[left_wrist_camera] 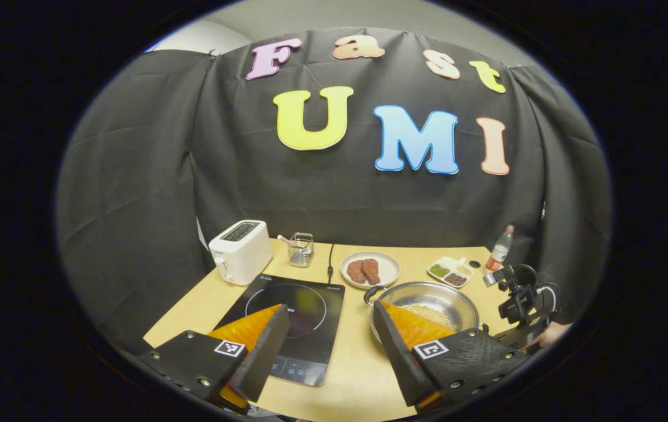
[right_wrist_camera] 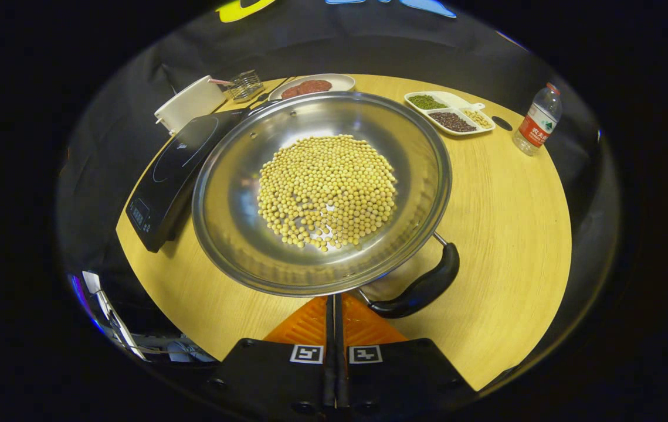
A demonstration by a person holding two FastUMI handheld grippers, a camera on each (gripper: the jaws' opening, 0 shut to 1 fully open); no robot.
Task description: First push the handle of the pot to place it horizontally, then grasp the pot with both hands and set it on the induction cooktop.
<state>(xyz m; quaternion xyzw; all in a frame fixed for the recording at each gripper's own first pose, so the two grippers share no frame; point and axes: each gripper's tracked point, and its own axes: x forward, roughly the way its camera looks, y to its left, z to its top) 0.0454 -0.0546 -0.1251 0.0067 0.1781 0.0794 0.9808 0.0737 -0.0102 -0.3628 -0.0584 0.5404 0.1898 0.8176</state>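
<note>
A steel pot [right_wrist_camera: 234, 205] with soybeans [right_wrist_camera: 328, 190] in it stands on the wooden table, right of the black induction cooktop [right_wrist_camera: 175, 164]. Its near black handle [right_wrist_camera: 421, 287] lies slanted at the near right rim. My right gripper [right_wrist_camera: 334, 300] is shut with nothing between its fingers; its tips sit at the pot's near rim, just left of the handle's end. In the left gripper view my left gripper [left_wrist_camera: 329, 310] is open above the table's front, one finger over the cooktop [left_wrist_camera: 304, 310], the other over the pot [left_wrist_camera: 451, 296]. The right gripper [left_wrist_camera: 521, 305] shows beyond the pot's right side.
A white toaster [left_wrist_camera: 241, 251] and a wire basket [left_wrist_camera: 300, 249] stand behind the cooktop. Behind the pot are a plate of sausages [left_wrist_camera: 370, 269], a divided tray of beans [right_wrist_camera: 451, 114] and a water bottle [right_wrist_camera: 536, 126]. Bare table lies right of the pot.
</note>
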